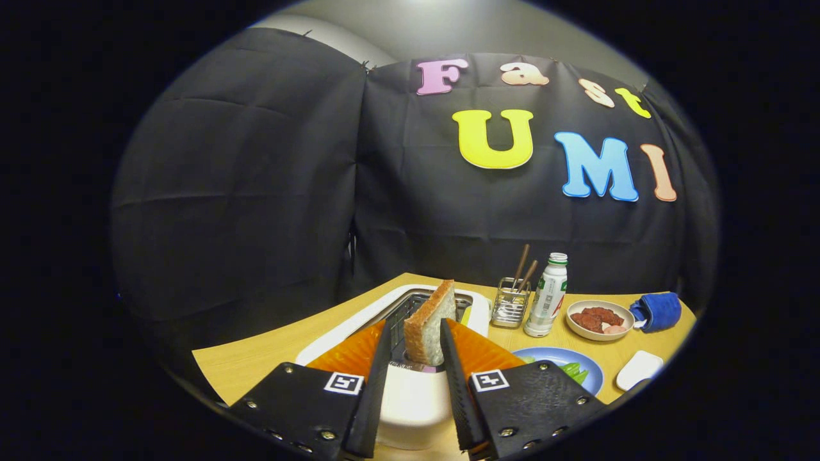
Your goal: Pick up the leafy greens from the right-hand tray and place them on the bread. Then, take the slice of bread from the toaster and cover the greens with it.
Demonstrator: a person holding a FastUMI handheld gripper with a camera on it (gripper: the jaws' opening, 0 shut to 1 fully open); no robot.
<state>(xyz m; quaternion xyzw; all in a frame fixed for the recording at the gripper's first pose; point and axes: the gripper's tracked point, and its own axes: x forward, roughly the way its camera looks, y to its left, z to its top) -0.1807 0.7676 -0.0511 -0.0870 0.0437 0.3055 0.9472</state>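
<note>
The bread slice stands in the toaster between the tongs, with plate, bottle and bowl to its right.

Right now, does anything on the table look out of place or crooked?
Only the bread slice looks odd: it leans sideways, half out of the toaster slot, between the fingers of the gripper, which look open around it. The bottle, chopstick holder and bowl stand normally; nothing is spilled.
</note>
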